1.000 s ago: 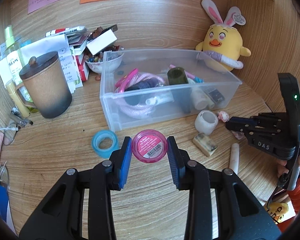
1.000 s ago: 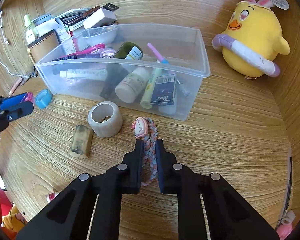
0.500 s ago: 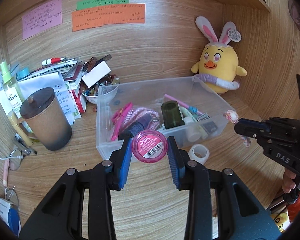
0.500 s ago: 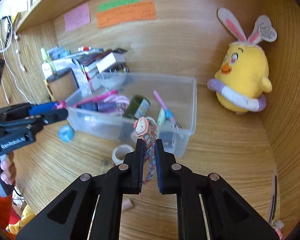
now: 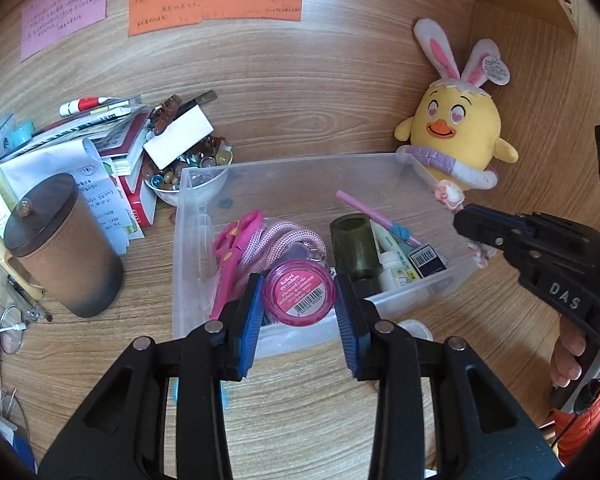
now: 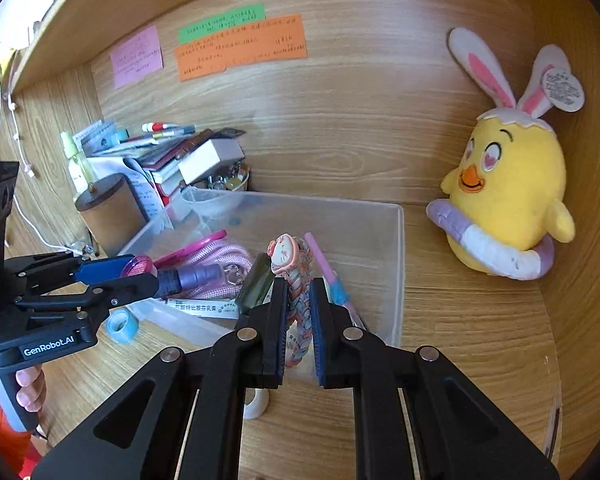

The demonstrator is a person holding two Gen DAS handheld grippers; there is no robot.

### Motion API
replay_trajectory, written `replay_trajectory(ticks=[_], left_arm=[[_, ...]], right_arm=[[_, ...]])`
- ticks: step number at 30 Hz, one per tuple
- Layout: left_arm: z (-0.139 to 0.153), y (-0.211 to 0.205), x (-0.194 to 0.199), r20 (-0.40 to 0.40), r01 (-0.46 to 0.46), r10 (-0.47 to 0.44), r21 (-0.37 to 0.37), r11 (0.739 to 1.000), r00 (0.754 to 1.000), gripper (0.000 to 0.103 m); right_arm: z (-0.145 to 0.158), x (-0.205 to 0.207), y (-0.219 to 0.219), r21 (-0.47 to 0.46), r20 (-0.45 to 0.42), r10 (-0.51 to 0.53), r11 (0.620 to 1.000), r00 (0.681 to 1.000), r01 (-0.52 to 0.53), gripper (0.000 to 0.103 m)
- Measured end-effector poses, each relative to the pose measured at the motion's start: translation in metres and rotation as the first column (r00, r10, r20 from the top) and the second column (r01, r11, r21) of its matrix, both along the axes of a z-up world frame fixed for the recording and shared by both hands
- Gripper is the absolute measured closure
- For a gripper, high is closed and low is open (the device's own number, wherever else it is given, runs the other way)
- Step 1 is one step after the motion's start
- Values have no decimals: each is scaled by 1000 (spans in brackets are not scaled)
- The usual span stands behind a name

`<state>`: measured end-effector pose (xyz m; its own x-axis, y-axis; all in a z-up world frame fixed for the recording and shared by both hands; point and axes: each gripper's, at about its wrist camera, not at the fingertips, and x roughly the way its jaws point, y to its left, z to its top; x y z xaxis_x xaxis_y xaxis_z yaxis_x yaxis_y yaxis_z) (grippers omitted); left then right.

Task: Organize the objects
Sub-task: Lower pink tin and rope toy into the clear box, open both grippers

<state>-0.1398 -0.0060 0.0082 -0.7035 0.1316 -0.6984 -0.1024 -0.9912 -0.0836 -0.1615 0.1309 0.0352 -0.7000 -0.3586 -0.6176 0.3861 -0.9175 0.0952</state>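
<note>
While my left fingers (image 5: 299, 298) clamp the little round pink jar (image 5: 299, 294), glossy plastic with a barcode sticker across its flat lid, the blue ribbed pads press on both sides of it and it hangs over the front part of the clear plastic bin (image 5: 204, 184). My right fingers (image 6: 299, 312) are pinched almost fully together on a braided hair tie (image 6: 300, 300), soft woven cord in peach, blue and white with a small cartoon charm at its top end. It sticks up between the pads and sits above the bin's near right part.

The bin is a frosted, see-through rectangular tub with rounded corners, resting on the wood-grain tabletop (image 5: 300, 420). Inside it I can see pink-handled scissors (image 5: 230, 256), a coil of pink braided rope (image 5: 288, 240), a dark green cylindrical bottle (image 5: 354, 244), a pink pen (image 5: 364, 210) and a few small tubes and boxes.

Left of the bin stands a matte brown cylinder cup (image 5: 64, 252) with a dark round lid and a knob. Behind it is a messy stack of papers and books (image 5: 112, 140), plus a small bowl of shiny glass beads (image 5: 188, 172). A fuzzy yellow chick plush (image 5: 458, 140) with bunny ears sits just beside the bin's far right corner. A translucent blue tape roll (image 6: 122, 324) lies on the tabletop near the bin's front wall.
</note>
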Motion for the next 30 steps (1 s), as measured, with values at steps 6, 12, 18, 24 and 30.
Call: replay_trajectory(ticks=[6,12,18,24,30], left_arm=[[-6,8,-15,22,11,-11,-12,1000,1000,68],[-8,15,-20,46,52,-52,10,999,998,67],[0,15,-13,29,59,-59,8,998,998,66],[17,8,10,-47,25,-27,-30,999,999,44],[28,-12,39,-110,-35,27,-73,997,994,19]], right_arm=[[-19,-23,-10,31,60,15,999,998,-16,93],[-30,-29,-15,42,88,20,999,996,-24,91],[-26,-25,-12,36,99,29,999,995,-33,72],[-9,-1,-5,29,47,32,999,998,-34,50],[-2,33,-3,40,0,22,999,1000,-22,20]])
